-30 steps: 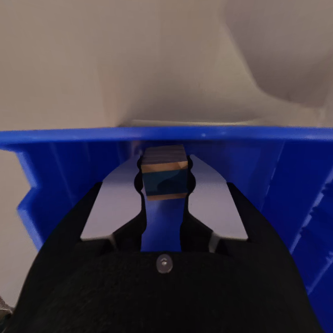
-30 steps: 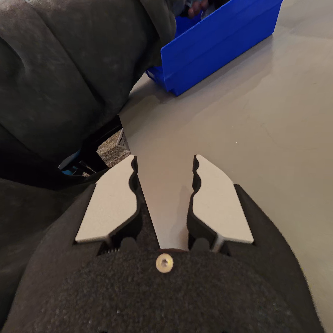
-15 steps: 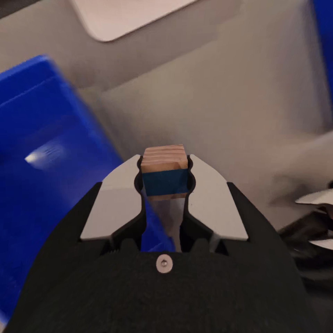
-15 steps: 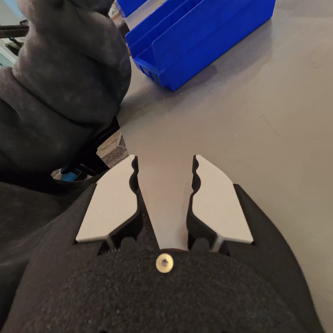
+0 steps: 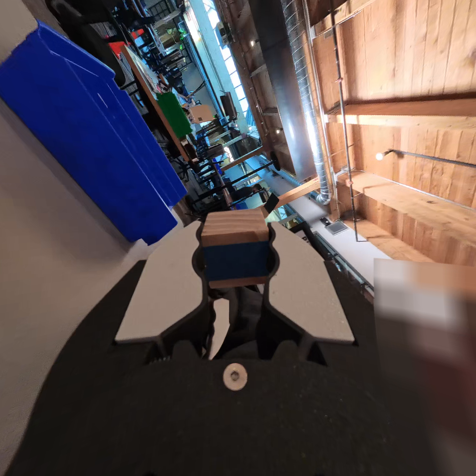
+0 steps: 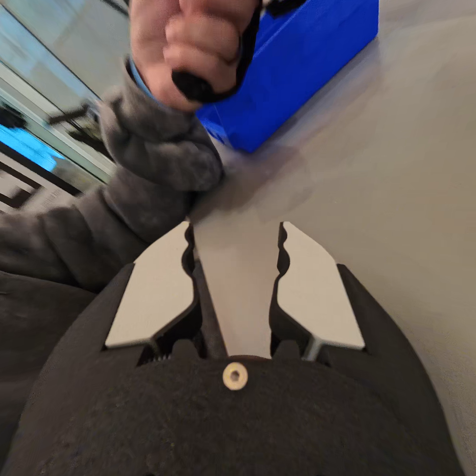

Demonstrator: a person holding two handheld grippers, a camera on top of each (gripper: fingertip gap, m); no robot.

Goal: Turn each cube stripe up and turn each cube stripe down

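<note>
One wooden cube (image 5: pixel 233 251), clamped between the fingertips of the left gripper (image 5: pixel 235 253), its blue stripe (image 5: pixel 235 261) facing the camera across the near face; bare wood shows above and below. The view is rolled sideways, the cube held off the table. Right gripper (image 6: pixel 235 253): jaws parted, nothing between them, grey table (image 6: pixel 373 206) beneath. Beyond it, a blurred hand (image 6: pixel 190 49) in a grey sleeve (image 6: pixel 154 164) grips a black handle; details unclear. Blue bins (image 5: pixel 85 139) stand on the tabletop, contents hidden. Far background in the left wrist view: workshop benches, a metal duct (image 5: pixel 306 108), timber ceiling (image 5: pixel 401 77).
</note>
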